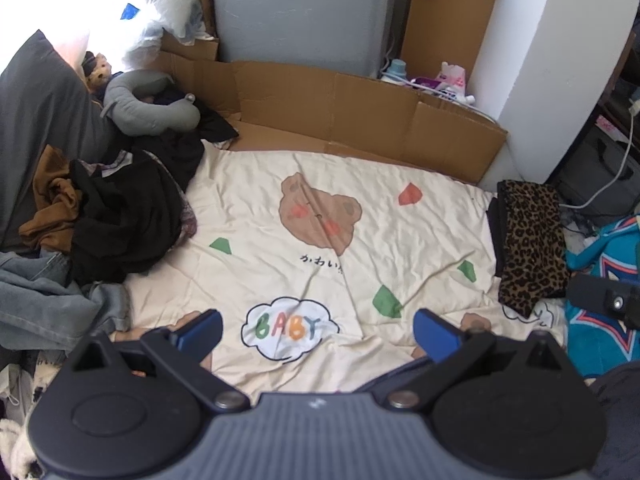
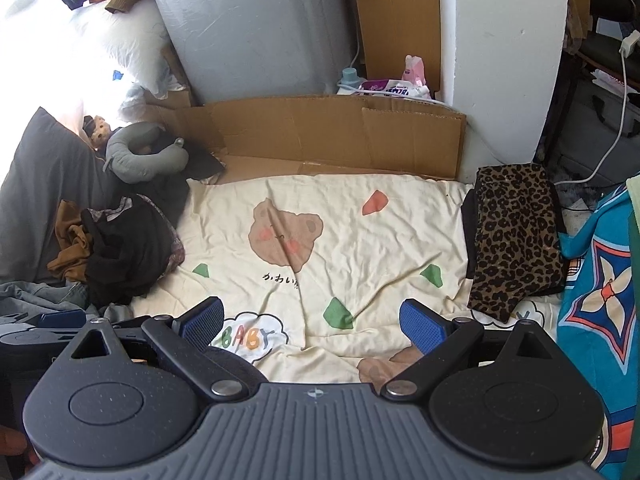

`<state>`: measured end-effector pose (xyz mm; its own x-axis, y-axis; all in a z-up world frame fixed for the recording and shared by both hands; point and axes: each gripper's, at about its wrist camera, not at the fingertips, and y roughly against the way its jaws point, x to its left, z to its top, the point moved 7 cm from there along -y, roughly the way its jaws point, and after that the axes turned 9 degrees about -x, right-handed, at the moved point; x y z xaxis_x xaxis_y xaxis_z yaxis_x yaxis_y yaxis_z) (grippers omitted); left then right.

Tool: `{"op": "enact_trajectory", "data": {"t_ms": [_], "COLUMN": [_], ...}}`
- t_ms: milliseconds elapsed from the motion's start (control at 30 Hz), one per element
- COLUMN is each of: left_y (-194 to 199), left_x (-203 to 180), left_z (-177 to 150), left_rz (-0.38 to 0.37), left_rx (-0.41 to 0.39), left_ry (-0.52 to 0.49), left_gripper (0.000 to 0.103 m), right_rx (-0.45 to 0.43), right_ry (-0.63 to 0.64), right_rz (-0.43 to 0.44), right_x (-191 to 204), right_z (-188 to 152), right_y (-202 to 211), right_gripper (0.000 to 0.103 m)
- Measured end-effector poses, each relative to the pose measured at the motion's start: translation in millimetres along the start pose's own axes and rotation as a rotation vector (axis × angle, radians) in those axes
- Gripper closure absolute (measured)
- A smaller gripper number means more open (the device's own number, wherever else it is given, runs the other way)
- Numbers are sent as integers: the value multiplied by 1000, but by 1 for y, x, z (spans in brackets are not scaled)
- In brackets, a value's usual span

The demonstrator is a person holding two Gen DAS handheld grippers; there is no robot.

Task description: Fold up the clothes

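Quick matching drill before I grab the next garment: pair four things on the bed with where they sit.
Things:
1. leopard-print cloth
2. black garment
3. neck pillow
4. cardboard

Places:
A. far edge of the bear sheet
B. right edge of the sheet
C. far left corner
D. left pile, beside brown cloth

Pairs: 1-B, 2-D, 3-C, 4-A

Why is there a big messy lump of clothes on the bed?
Those clothes are not folded yet. A black garment and a brown one lie crumpled in a heap at the left edge of the cream bear blanket, jeans bunched beside them. The leopard-print piece on the right lies flat and neat.
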<state>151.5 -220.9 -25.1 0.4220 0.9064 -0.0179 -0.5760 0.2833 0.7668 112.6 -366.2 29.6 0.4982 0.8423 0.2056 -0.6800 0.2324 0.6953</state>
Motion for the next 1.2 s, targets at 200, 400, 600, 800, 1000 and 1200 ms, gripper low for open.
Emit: {"op": "enact_trajectory", "data": {"t_ms": [200, 400, 600, 800, 1000, 1200], "left_y": [-3, -4, -2, -2, -1, 0], "left_x": [2, 4, 3, 5, 5, 5], "left_z": [-4, -5, -6, -3, -4, -5], "left_rz": [25, 40, 49, 52, 57, 59], "left_rx": [7, 10, -6, -18, -21, -25], "left_ry": [1, -1, -13, -14, -6, -2], "left_gripper": [1, 1, 1, 1, 1, 1], "right_rx": [4, 11, 23, 45, 41, 39], "right_ry": [1, -16, -14, -32, -30, -34], "right_rz": [24, 54, 68, 84, 82, 83], "right_x": [4, 7, 12, 10, 10, 10], "right_z": [-1, -3, -5, -5, -5, -4], "right_y": [-2, -4, -6, -9, -9, -8], "right_gripper": [5, 5, 5, 5, 5, 5]}}
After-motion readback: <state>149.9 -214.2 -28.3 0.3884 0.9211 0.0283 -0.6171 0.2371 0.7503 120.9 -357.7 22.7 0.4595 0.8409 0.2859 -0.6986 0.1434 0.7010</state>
